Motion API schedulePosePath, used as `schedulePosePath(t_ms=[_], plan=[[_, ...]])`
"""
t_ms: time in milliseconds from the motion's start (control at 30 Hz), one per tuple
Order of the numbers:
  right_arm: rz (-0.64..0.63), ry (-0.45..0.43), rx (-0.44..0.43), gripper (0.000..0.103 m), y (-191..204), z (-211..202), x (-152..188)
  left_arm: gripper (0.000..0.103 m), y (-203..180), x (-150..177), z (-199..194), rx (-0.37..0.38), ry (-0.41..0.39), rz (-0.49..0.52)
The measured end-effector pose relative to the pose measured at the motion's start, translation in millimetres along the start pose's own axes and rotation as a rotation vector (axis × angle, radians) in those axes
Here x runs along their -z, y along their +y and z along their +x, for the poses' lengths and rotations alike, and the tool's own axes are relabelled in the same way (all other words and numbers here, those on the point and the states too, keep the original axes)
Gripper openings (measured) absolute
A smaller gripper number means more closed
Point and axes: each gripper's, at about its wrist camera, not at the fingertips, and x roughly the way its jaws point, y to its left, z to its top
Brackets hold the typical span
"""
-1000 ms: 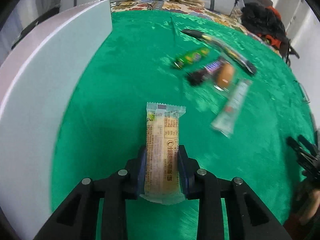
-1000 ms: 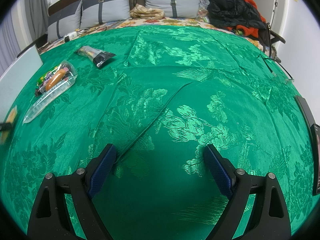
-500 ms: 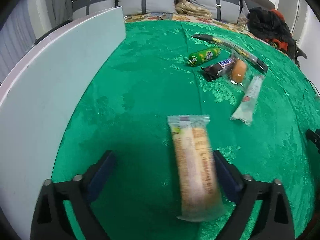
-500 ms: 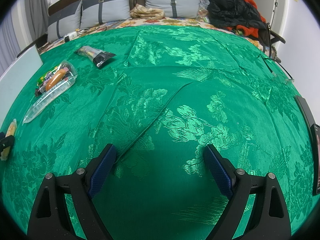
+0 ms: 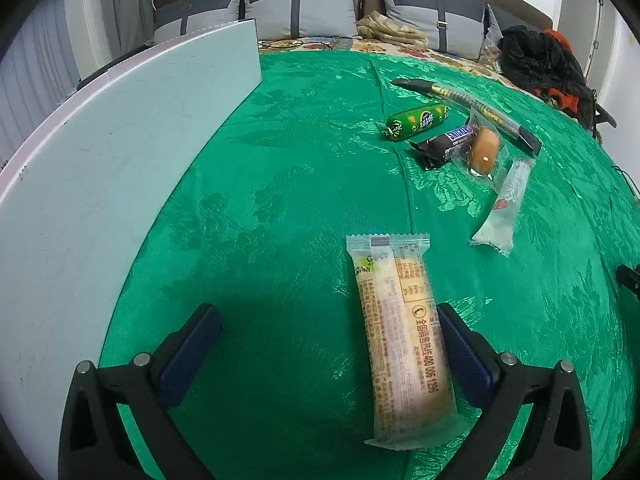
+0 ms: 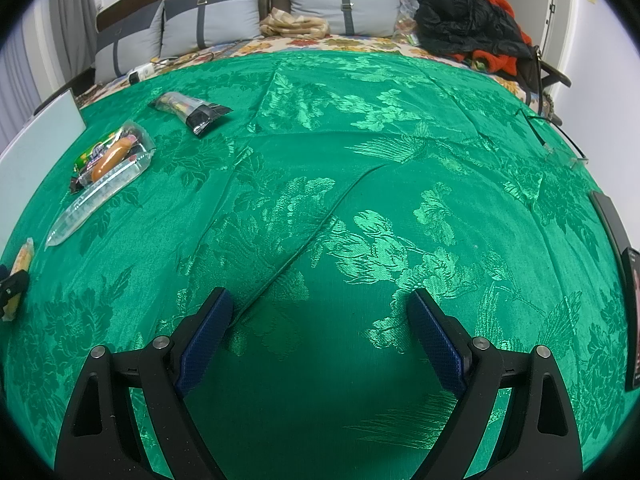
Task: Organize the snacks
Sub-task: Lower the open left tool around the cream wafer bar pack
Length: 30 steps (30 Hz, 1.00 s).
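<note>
The left gripper [image 5: 328,344], its jaws just opened wide, is hovering over the wrapped cake bar [image 5: 400,340] lying free beside its right finger, while the right gripper [image 6: 320,330] is hanging spread over the green bedspread [image 6: 360,160].

Green brocade bedspread [image 5: 280,208] — wrapped snacks [image 5: 472,140] lying loose, one cake bar [image 5: 400,336] nearer.

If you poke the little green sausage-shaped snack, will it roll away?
Probably a little. The green snack looks round like a tube, so a sideways push would likely roll it. The green cloth looks soft and may slow it, and the chocolate bar lying near one side could stop it. Its shiny wrapper may be slippery to pinch.
</note>
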Motion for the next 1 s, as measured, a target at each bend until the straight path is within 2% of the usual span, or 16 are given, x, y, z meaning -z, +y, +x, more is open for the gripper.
schedulePosePath(t_ms=[867,933,1000], plan=[[0.005,0.004,0.007,0.094,-0.4,0.3,1.0,0.103,0.8,0.2,1.1,0.002,-0.001,-0.001],[0.012,0.037,0.012,0.094,1.4,1.3,-2.6,0.103,0.8,0.2,1.2,0.002,0.0,-0.001],[0.041,0.148,-0.015,0.092,9.5,4.9,-16.5,0.103,0.9,0.3,1.2,0.002,-0.001,-0.001]])
